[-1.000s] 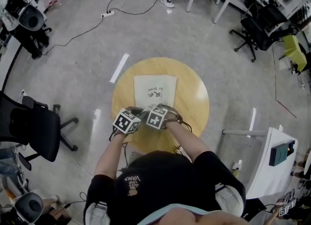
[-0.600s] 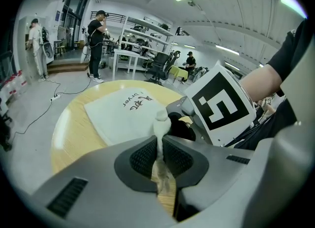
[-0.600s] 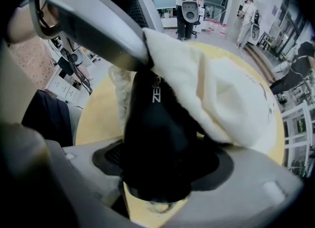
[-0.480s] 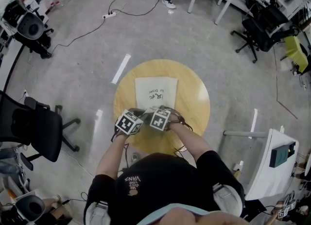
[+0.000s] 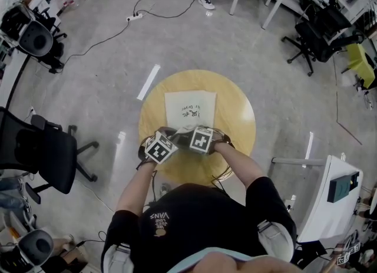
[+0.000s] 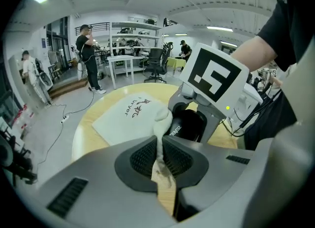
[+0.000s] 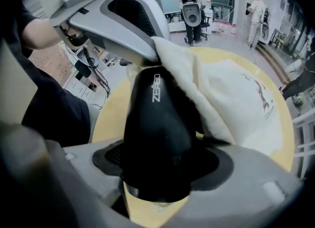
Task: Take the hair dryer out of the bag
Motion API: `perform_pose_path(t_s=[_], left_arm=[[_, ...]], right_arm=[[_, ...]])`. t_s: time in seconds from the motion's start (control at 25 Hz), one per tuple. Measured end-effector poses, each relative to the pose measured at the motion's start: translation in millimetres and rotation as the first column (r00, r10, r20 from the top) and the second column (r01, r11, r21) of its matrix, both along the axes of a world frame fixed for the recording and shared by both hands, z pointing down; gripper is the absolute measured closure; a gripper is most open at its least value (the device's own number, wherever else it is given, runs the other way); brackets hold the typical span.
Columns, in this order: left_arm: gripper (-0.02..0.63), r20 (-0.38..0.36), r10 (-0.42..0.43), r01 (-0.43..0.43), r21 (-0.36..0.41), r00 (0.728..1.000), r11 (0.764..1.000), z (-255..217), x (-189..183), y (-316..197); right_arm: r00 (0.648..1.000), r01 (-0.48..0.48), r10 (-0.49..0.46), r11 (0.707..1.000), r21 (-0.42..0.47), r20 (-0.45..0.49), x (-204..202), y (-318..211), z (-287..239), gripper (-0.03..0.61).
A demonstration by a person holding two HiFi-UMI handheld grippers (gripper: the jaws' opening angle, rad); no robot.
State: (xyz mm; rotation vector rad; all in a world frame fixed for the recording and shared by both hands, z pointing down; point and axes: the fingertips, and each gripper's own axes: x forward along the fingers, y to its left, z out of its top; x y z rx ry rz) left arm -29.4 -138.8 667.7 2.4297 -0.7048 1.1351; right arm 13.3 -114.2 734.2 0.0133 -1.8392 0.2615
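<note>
A white cloth bag (image 5: 189,108) with dark lettering lies flat on the round wooden table (image 5: 238,118), its mouth toward the person. My left gripper (image 6: 161,155) is shut on a pinched fold of the bag's mouth edge (image 6: 162,118). Just beyond it, the black hair dryer (image 6: 189,126) sticks out of the bag. My right gripper (image 7: 157,168) is shut on the hair dryer's (image 7: 157,123) black body, with the white bag (image 7: 231,99) draped over its far end. In the head view both grippers, left (image 5: 160,148) and right (image 5: 201,139), sit side by side at the table's near edge.
Office chairs (image 5: 41,154) stand left of the table and more (image 5: 318,30) at the back right. A white cabinet (image 5: 333,198) stands to the right. Cables (image 5: 118,27) run across the grey floor. People stand at the far end of the room (image 6: 88,57).
My right gripper has risen a little and shifted right with the hair dryer. The left gripper has stayed in place but rolled slightly, still pinching the bag's edge.
</note>
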Motion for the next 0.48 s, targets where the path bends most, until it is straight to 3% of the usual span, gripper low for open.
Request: perform_pose_path(t_s=[0.12,0.28,0.48], left_arm=[[0.577,0.021,-0.003,0.003,0.0,1.0,1.0,6.2,-6.7,-0.2],[0.577,0.019,-0.017,0.018,-0.014,1.0,1.0,8.4,-11.2,-3.0],[0.577,0.003,-0.018,0.018,-0.044,1.0,0.999,12.3,-13.9,1.2]], right_arm=[[1.0,-0.002,0.003,1.0,-0.009,0.014,0.0,6.4,-2.4,0.225],[0.999,-0.033,0.037,0.992,-0.122,0.03,2.0,31.5,-7.9,0.225],[0.995,-0.064,0.076,0.983,-0.17,0.064,-4.3,50.7,-13.4,0.225]])
